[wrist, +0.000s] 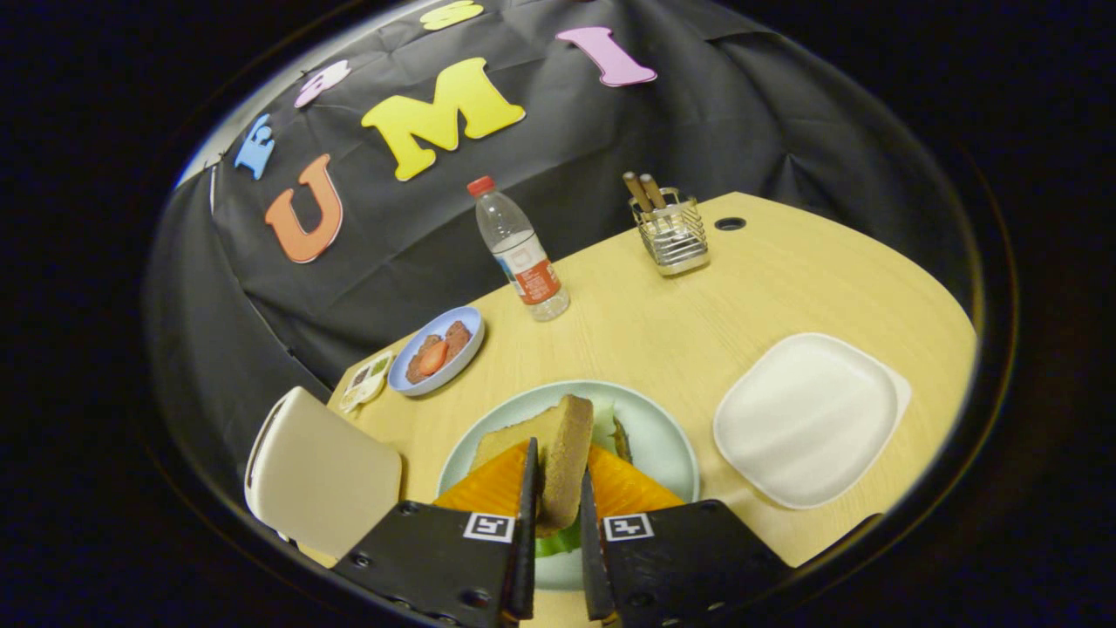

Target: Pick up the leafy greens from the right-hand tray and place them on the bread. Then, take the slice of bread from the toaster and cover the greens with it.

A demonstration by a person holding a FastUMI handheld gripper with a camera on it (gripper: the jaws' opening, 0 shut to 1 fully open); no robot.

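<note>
The gripper [554, 497] is pinching the bread slice [558, 458] on edge at lower centre, directly over the greens [602, 427] on the plate [667, 445].

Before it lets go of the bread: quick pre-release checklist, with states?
1. Grip: the gripper has both fingers pressed on the bread slice, held on edge. Ok.
2. Position: the slice is over the pale green plate. Ok.
3. Greens in place: some leafy greens show under the slice, more beside it. Ok.
4. Bottom bread under the greens: hidden by the fingers. Cannot tell.
5. Slice orientation: upright and tilted, not flat over the greens. Not ok.
6. Surroundings: the toaster and white tray sit apart from the plate. Ok.
</note>
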